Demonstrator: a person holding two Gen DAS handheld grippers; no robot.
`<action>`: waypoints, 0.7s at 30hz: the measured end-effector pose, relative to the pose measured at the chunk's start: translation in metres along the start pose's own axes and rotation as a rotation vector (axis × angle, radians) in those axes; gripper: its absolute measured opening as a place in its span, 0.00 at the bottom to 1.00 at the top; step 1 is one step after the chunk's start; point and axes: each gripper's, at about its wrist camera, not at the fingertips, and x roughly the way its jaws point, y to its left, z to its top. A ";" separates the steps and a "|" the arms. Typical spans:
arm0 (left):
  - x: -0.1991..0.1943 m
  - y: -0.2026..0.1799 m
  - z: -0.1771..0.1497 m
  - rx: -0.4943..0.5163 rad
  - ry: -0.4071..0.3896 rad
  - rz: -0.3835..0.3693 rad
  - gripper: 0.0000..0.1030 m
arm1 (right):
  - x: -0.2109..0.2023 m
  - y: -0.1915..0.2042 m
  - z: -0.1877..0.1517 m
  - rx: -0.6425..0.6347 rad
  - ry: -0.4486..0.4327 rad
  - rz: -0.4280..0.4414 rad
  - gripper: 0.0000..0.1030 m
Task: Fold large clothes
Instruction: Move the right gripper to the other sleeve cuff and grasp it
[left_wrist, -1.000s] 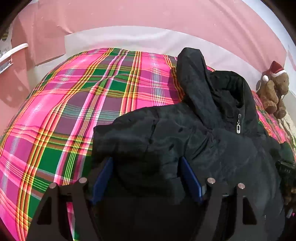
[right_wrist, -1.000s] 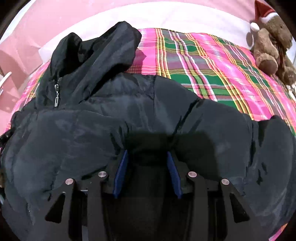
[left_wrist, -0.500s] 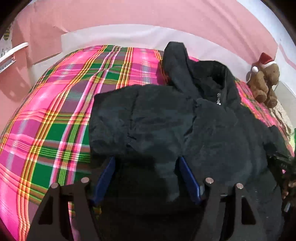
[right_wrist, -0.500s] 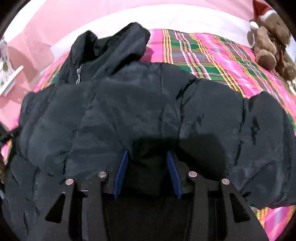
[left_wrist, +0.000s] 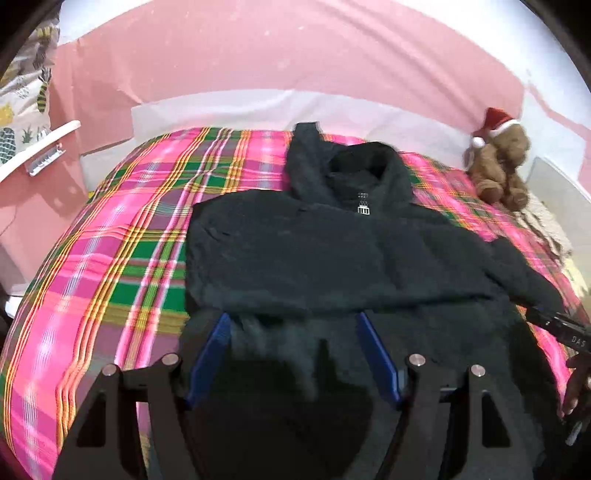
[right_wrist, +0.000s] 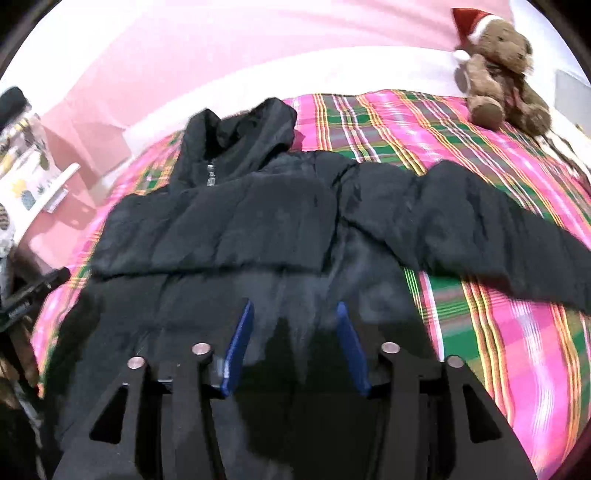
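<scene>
Your left hand-held gripper (left_wrist: 293, 325) hangs spread above the black puffy hooded jacket (left_wrist: 332, 251) on the pink plaid bed (left_wrist: 122, 258); your right hand-held gripper (right_wrist: 293, 314) has just been opening, with jacket fabric between its jaws, unpinched.

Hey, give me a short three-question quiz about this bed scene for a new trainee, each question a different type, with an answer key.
1. True or false: the black puffy hooded jacket lies on a pink-and-green plaid bedspread.
2. What does the brown plush teddy bear wear on its head? A) a red-and-white Santa hat B) a blue cap C) nothing
3. Fill in: in the right wrist view, one jacket sleeve stretches across the bedspread toward the picture's ____ edge.

Key: 1 true; 2 A; 3 right.
</scene>
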 end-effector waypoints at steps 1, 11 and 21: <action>-0.010 -0.007 -0.008 -0.003 -0.008 -0.017 0.71 | -0.009 0.000 -0.007 0.006 -0.007 -0.001 0.53; -0.060 -0.050 -0.069 -0.013 0.018 -0.082 0.71 | -0.076 -0.004 -0.078 0.055 -0.011 -0.005 0.56; -0.077 -0.069 -0.069 0.034 0.003 -0.092 0.71 | -0.098 -0.032 -0.086 0.137 -0.057 -0.013 0.56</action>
